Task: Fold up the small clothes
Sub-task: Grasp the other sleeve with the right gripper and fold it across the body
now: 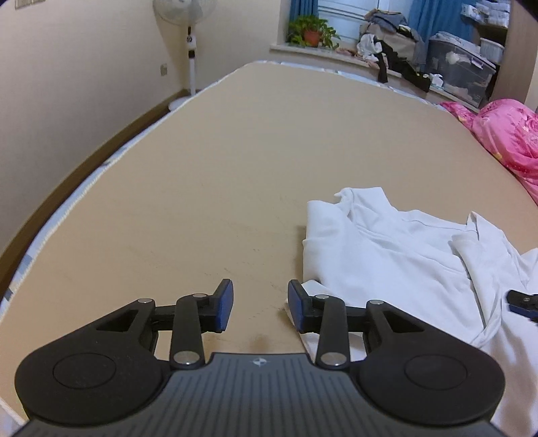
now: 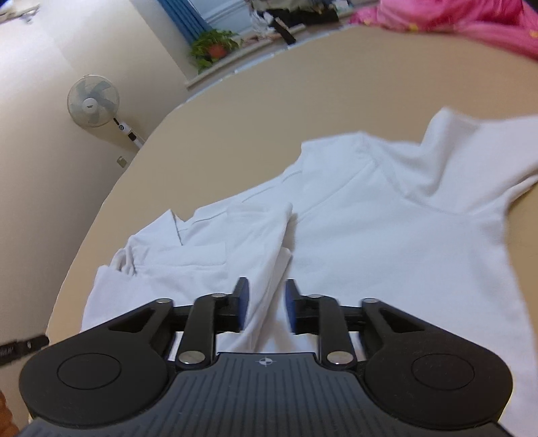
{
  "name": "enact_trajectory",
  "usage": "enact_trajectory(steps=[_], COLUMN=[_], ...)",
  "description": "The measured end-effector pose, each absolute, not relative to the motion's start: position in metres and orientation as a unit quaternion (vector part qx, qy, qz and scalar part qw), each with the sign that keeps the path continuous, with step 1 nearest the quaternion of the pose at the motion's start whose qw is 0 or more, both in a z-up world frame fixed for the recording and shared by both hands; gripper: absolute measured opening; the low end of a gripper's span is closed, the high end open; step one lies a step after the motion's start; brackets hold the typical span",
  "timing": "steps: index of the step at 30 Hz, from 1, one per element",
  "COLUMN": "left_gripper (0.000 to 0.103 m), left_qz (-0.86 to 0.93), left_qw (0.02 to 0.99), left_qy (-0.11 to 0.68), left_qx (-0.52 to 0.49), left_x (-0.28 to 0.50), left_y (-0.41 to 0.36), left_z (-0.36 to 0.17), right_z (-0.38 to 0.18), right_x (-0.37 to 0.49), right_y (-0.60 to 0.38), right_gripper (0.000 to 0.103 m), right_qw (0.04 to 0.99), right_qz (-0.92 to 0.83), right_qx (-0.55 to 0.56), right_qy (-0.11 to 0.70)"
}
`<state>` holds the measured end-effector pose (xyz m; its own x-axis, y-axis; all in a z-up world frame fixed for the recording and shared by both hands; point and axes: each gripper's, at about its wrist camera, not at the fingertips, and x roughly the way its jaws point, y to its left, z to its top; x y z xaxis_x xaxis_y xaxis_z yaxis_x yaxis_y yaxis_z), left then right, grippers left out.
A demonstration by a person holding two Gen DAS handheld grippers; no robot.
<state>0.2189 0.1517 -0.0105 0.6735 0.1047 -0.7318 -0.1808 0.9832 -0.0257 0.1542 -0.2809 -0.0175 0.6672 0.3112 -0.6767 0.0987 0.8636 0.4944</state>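
A small white shirt [image 1: 396, 255] lies partly folded on the tan bed surface [image 1: 235, 161], at the right in the left wrist view. My left gripper [image 1: 260, 307] is open and empty, over bare surface just left of the shirt's near corner. The right gripper's tip shows at the far right of that view [image 1: 524, 304], over the shirt. In the right wrist view the shirt [image 2: 386, 235] fills the middle, one sleeve folded across the body. My right gripper [image 2: 265, 307] is open, jaws astride a raised fold of the cloth, not closed on it.
A pink quilt [image 1: 507, 134] lies at the bed's far right. A standing fan [image 1: 190, 43] is beyond the left edge near the wall. A windowsill holds a potted plant [image 1: 311, 32], piled clothes [image 1: 393, 40] and a storage box [image 1: 460, 64].
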Motion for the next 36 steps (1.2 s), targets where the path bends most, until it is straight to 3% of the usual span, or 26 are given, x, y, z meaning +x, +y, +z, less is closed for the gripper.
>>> enact_trajectory(steps=[4,6,7,13,15,18,20,24,27,30,31,32,36], left_gripper=[0.040,0.040,0.040,0.040,0.040,0.044,0.047,0.050,0.061,0.061,0.061,0.061,0.061], left_qz=[0.087,0.089,0.091,0.069,0.055,0.034,0.026,0.005,-0.007,-0.008,-0.008,-0.007,-0.005], left_qw=[0.911,0.912,0.913,0.921,0.921,0.919,0.915,0.909,0.910,0.906,0.905,0.905,0.906], left_qy=[0.399,0.396,0.394,0.379,0.382,0.392,0.401,0.417,0.415,0.423,0.424,0.425,0.423], left_qx=[-0.059,-0.055,-0.052,-0.053,-0.047,-0.037,-0.023,-0.016,-0.014,-0.003,-0.003,-0.003,-0.007], left_x=[0.227,0.228,0.231,0.238,0.243,0.249,0.252,0.257,0.260,0.264,0.265,0.266,0.263], left_y=[0.152,0.152,0.152,0.141,0.131,0.115,0.105,0.091,0.084,0.079,0.079,0.079,0.082], left_z=[-0.024,-0.023,-0.024,-0.027,-0.030,-0.038,-0.046,-0.056,-0.061,-0.068,-0.069,-0.070,-0.068], right_z=[-0.035,-0.040,-0.036,0.045,0.034,-0.007,-0.035,-0.043,-0.042,-0.047,-0.046,-0.041,0.002], right_x=[0.182,0.193,0.194,0.154,0.146,0.151,0.151,0.142,0.150,0.157,0.158,0.158,0.161], right_y=[-0.274,-0.264,-0.261,-0.296,-0.314,-0.338,-0.359,-0.386,-0.392,-0.393,-0.393,-0.395,-0.390], right_gripper=[0.029,0.010,0.006,0.005,0.005,0.008,0.012,0.023,0.024,0.025,0.022,0.007,0.003], right_qw=[0.865,0.864,0.871,0.940,0.935,0.891,0.848,0.823,0.832,0.835,0.839,0.844,0.888], right_qz=[0.081,0.087,0.088,0.059,-0.020,-0.138,-0.159,-0.173,-0.167,-0.137,-0.139,-0.146,-0.060], right_qx=[0.272,0.252,0.245,0.282,0.288,0.280,0.336,0.408,0.402,0.400,0.393,0.385,0.371], right_qy=[0.413,0.426,0.417,0.182,0.207,0.329,0.379,0.356,0.343,0.352,0.350,0.345,0.263])
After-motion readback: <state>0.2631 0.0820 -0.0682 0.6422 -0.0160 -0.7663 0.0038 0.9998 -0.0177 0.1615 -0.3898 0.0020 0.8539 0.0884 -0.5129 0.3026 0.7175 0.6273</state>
